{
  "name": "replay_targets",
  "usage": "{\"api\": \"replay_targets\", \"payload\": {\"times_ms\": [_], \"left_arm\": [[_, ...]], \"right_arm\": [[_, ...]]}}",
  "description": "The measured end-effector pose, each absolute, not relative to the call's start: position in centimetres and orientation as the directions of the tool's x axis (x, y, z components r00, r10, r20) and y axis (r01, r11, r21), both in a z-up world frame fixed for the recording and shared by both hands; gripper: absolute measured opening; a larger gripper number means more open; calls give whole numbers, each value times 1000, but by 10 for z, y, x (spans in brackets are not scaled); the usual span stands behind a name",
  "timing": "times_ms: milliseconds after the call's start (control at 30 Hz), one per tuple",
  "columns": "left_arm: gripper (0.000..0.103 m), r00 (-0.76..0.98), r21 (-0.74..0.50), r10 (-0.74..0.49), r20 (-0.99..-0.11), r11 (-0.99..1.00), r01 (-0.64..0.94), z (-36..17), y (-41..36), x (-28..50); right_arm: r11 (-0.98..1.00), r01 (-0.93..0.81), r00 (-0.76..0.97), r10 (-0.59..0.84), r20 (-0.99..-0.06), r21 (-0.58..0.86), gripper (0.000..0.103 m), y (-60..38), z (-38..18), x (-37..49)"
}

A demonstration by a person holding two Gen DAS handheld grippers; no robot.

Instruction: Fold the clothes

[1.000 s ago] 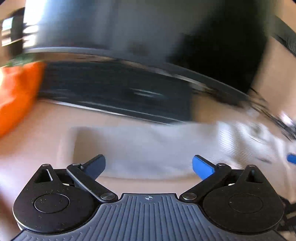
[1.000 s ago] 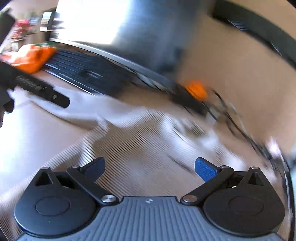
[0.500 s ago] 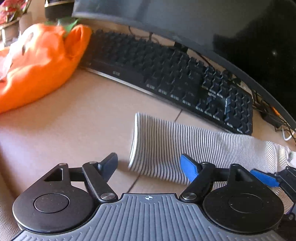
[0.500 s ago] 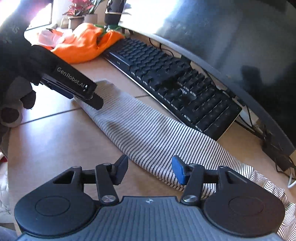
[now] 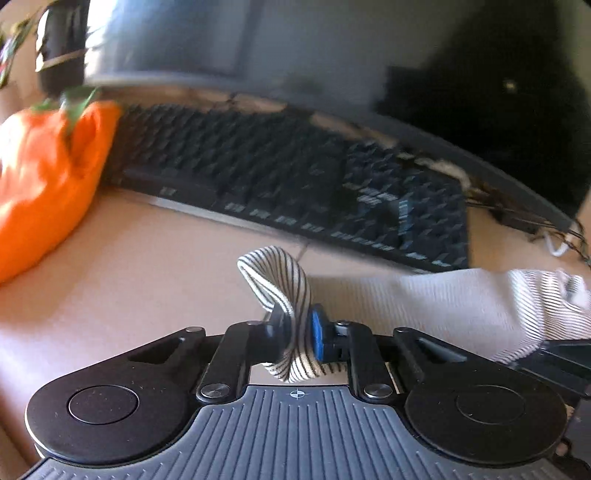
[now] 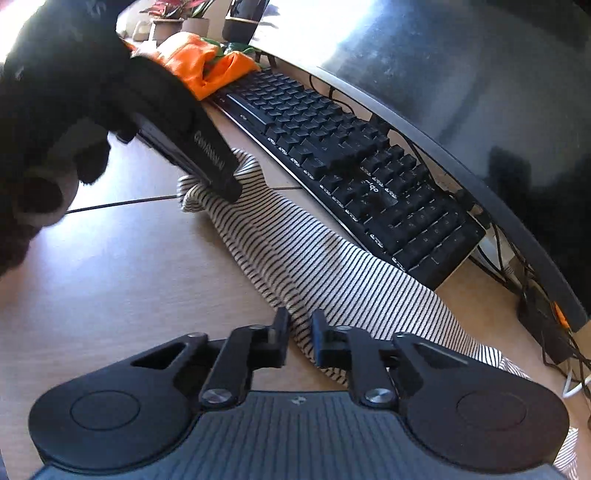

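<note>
A white garment with thin black stripes (image 6: 314, 254) lies stretched along the wooden desk in front of a black keyboard. My left gripper (image 5: 297, 332) is shut on the cuff end of its sleeve (image 5: 280, 284), which curls up between the fingers. In the right wrist view the left gripper (image 6: 207, 162) shows pinching that far end. My right gripper (image 6: 300, 334) is shut on the near edge of the striped sleeve, further along it. The rest of the garment (image 5: 480, 306) runs off to the right.
A black keyboard (image 6: 343, 166) lies just behind the sleeve, under a wide monitor (image 6: 461, 92). An orange plush (image 5: 44, 177) lies at the left, with potted plants (image 6: 173, 18) behind. Cables (image 6: 546, 332) trail at the right.
Both grippers were open over the flat sleeve half a second ago. Both have closed on it, and the left has lifted the cuff end off the desk.
</note>
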State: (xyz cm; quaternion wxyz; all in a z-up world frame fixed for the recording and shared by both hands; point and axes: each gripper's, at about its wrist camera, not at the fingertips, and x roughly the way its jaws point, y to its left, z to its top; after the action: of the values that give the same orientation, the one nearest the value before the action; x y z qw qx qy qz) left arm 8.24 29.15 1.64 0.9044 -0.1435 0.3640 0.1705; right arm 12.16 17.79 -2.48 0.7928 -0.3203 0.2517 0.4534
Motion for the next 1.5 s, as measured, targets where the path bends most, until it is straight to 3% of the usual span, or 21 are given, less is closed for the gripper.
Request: {"api": "replay_targets", "payload": {"times_ms": [233,267,300,367,500,667,767,833,867,1033,1133,1167,1200,1500], "left_arm": [[14,811,-123,103,-576,970,-211,91,224,89],[13,830,-119,72,-553,979,-164,103,208,94],[6,848,-117,33,-529,987,-112,114,191,100],[6,865,-113,-46,-499,994,-12,130,158,115],[6,852,-81,-171,-496,985,151,134,83,156],[6,769,-104,-319,-554,943,316,109,10,189],[17,710,-160,-405,-577,908,388,91,-14,190],[41,692,-175,-427,-582,897,406,84,-20,179],[53,695,-166,-424,-580,897,409,82,-20,172],[63,752,12,-227,-619,955,297,67,4,142],[65,772,159,-51,-634,968,194,53,27,134],[65,770,173,-18,-638,971,167,52,37,133],[66,767,188,14,-642,972,139,50,46,131],[85,688,136,139,-712,989,-58,37,108,131]], "right_arm": [[522,-827,526,586,-616,-209,5,125,6,128],[550,-811,545,586,-600,-200,5,114,12,129],[582,-792,563,583,-586,-181,5,101,18,131],[648,-748,601,566,-565,-146,5,71,28,137],[755,-649,665,502,-552,-95,5,14,35,152],[850,-525,695,402,-596,-38,5,-51,21,168],[898,-441,695,349,-628,11,6,-92,14,172],[920,-389,695,322,-643,41,6,-118,13,174],[928,-369,695,314,-647,54,7,-129,13,174],[920,-352,662,375,-649,173,10,-154,23,184],[879,-389,609,470,-638,277,27,-144,25,195],[861,-402,588,504,-633,312,36,-138,25,200],[852,-417,574,517,-635,317,37,-129,22,204],[807,-446,454,576,-680,386,37,-58,-8,247]]}}
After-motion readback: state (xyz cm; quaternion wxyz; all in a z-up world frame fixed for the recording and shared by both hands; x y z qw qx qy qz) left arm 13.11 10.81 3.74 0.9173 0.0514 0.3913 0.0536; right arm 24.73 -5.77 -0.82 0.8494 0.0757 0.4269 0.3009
